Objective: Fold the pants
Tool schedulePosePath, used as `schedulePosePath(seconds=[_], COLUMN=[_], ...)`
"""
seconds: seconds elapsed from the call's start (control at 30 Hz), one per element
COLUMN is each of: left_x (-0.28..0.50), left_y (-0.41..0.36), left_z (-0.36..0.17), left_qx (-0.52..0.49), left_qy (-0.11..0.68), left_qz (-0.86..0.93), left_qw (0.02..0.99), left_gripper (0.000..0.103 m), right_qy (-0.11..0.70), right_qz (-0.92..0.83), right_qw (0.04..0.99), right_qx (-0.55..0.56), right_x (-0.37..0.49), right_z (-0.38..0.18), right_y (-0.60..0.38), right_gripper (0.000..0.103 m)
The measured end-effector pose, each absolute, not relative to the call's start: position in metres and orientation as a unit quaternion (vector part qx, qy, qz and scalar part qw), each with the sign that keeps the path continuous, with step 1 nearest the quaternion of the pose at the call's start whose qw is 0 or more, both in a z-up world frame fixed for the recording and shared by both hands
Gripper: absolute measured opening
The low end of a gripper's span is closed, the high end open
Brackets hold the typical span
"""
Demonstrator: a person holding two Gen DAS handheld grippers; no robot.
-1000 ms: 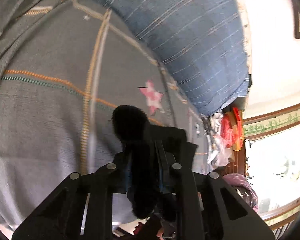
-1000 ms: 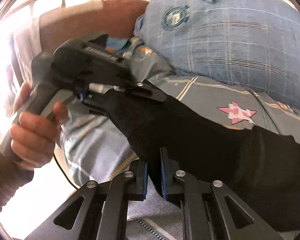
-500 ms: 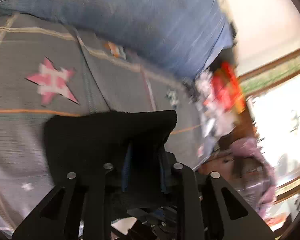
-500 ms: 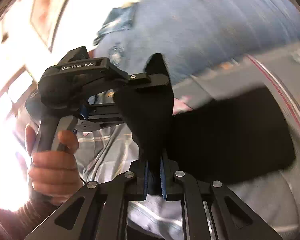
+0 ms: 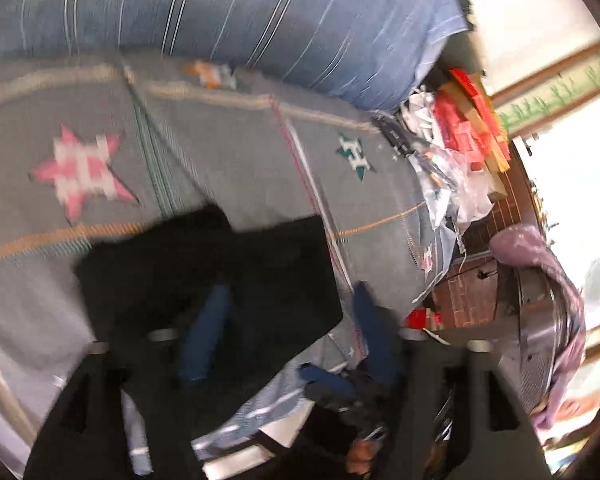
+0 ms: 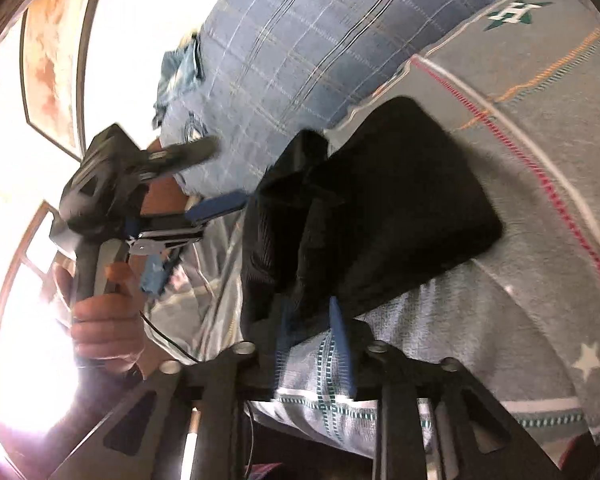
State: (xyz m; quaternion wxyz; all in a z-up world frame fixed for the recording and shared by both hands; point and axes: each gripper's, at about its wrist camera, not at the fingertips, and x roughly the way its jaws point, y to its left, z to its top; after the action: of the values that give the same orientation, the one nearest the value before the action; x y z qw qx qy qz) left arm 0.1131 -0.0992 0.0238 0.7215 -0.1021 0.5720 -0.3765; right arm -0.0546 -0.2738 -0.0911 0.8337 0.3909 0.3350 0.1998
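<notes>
The black pants (image 6: pixel 400 208) lie folded in a thick bundle on the grey bedspread (image 6: pixel 540 140), near its front edge. In the left wrist view they (image 5: pixel 220 272) lie just ahead of my left gripper (image 5: pixel 288 328), whose blue pads stand wide apart and hold nothing. My right gripper (image 6: pixel 312 332) has its blue pads parted a little at the near edge of the bundle, with black cloth between and over them. The left gripper (image 6: pixel 204 208), in a hand, also shows in the right wrist view, left of the bundle.
A large blue striped pillow (image 5: pixel 260 20) lies along the far side of the bed. Red packets and plastic clutter (image 5: pixel 460 140) sit on a shelf at the bed's right end. A purple cloth (image 5: pixel 540 264) hangs beside a window. The bed edge is close below both grippers.
Both grippers swung the pants over and laid them on the bedspread as a folded bundle. The left gripper has opened and let go; the right one's pads have parted.
</notes>
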Motion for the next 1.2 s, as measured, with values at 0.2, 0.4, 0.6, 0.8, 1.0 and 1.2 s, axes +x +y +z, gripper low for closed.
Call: schedulePosePath(seconds=[0.2, 0.4, 0.6, 0.8, 1.0, 1.2], left_x=[0.134, 0.149, 0.142, 0.145, 0.138, 0.128], left_y=[-0.128, -0.158, -0.158, -0.143, -0.143, -0.19], left_z=[0.021, 0.011, -0.013, -0.016, 0.026, 0.044], left_qx=[0.011, 0.074, 0.158, 0.113, 0.053, 0.041], left_qy=[0.596, 0.602, 0.598, 0.577, 0.552, 0.531], left_qz=[-0.396, -0.429, -0.439, -0.426, -0.446, -0.473], left_qw=[0.698, 0.669, 0.652, 0.688, 0.703, 0.702], left_gripper=[0.084, 0.084, 0.084, 0.05, 0.032, 0.032], right_qy=[0.321, 0.325, 0.326, 0.338, 0.298, 0.254], right_qz=[0.188, 0.186, 0.195, 0.188, 0.203, 0.198], right_qw=[0.818, 0.819, 0.813, 0.815, 0.811, 0.803], right_qx=[0.438, 0.435, 0.44, 0.432, 0.46, 0.502], right_x=[-0.048, -0.034, -0.02, -0.001, -0.014, -0.034], right_z=[-0.095, -0.093, -0.097, -0.104, -0.081, -0.072], right_y=[-0.285, -0.276, -0.271, -0.27, -0.286, -0.325], right_gripper=[0.052, 0.065, 0.069, 0.014, 0.01, 0.015])
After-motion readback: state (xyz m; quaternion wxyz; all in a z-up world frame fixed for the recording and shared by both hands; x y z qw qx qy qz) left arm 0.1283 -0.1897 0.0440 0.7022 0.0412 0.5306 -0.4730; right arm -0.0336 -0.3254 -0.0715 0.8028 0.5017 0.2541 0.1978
